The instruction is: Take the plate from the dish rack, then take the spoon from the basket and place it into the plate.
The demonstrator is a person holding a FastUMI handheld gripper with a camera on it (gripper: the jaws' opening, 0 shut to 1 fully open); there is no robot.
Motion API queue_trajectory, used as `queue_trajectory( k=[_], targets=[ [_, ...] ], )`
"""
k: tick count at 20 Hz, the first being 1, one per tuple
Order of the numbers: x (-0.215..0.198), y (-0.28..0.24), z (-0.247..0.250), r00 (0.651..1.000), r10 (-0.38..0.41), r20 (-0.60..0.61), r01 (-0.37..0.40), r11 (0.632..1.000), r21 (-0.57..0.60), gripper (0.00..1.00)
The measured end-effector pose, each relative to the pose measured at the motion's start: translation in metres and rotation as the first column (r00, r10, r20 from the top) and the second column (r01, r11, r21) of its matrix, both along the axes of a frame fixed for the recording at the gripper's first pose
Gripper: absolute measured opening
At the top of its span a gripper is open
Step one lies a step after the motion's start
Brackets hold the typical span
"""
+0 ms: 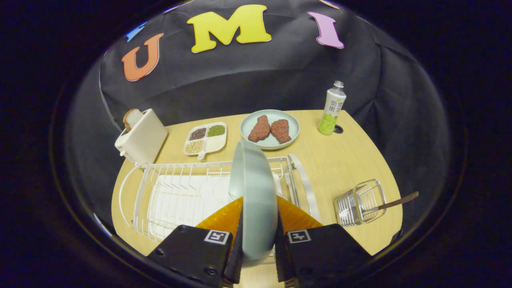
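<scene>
A pale green plate (254, 192) stands on edge between my two fingers, over the right part of the white wire dish rack (176, 196). My gripper (258, 236) is shut on the plate, one orange-and-black finger pressing each face. To the right of the rack a small wire basket (360, 204) lies tilted on the wooden table (340, 160), and a spoon (396, 201) with a brown handle sticks out of it to the right. The spoon's bowl is hidden inside the basket.
Beyond the rack sit a round plate with two pieces of meat (270, 129), a divided white dish of beans (205, 138), a white toaster with a bread slice (141, 137) and a green-labelled bottle (332, 109). Bare table lies between rack and basket.
</scene>
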State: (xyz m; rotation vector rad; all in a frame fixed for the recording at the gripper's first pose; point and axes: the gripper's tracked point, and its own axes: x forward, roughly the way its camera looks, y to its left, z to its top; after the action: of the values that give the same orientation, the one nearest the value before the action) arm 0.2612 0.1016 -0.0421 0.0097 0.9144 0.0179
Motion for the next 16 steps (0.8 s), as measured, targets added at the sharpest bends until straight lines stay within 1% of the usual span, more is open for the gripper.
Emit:
queue_trajectory(
  k=[4, 7, 10, 13, 16],
  targets=[
    [0.003, -0.002, 0.012, 0.998, -0.053, 0.038, 0.055, 0.997, -0.049, 0.35],
    [0.006, -0.007, 0.027, 0.993, -0.09, 0.081, 0.099, 0.989, -0.112, 0.33],
    [0.007, -0.009, 0.042, 0.989, -0.084, 0.118, 0.104, 0.979, -0.175, 0.33],
    [0.004, -0.008, 0.064, 0.983, -0.082, 0.165, 0.11, 0.978, -0.174, 0.31],
    [-0.003, -0.009, 0.089, 0.97, -0.08, 0.23, 0.115, 0.983, -0.142, 0.3]
  ],
)
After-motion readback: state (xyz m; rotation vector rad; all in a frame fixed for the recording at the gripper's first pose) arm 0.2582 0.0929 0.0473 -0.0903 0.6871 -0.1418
